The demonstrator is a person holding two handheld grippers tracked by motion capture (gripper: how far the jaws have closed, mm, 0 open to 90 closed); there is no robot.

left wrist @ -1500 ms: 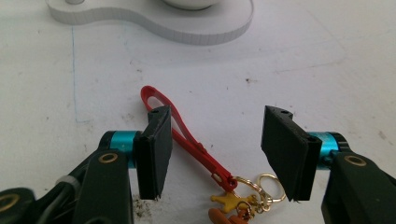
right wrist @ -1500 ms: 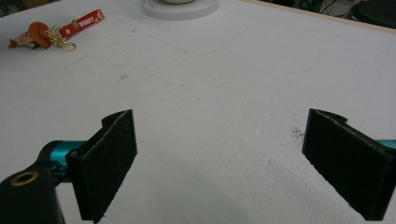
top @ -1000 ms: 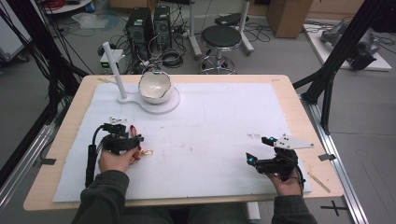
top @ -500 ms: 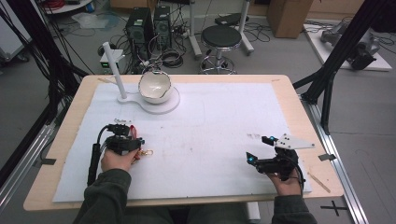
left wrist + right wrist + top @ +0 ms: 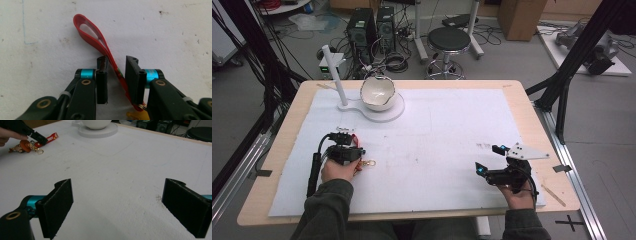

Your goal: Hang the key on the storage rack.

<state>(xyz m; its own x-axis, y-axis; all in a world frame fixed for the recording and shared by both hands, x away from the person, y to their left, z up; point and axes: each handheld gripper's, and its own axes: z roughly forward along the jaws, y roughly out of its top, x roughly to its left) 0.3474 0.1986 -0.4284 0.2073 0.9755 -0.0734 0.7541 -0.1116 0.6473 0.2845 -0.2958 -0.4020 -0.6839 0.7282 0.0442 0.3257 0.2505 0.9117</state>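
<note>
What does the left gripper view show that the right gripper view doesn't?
Left gripper view: the red strap close up, running between the left gripper's jaws, which have just been closing, not yet clamped. Right gripper view: the white bowl on its stand, the orange charm, the right gripper's wide-open jaws. Both: strap and white mat.

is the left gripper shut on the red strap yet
Not yet. The left gripper has just been closing with the red strap between its jaws, but gaps remain: the strap leans by one pad, and the other stands clear.
</note>
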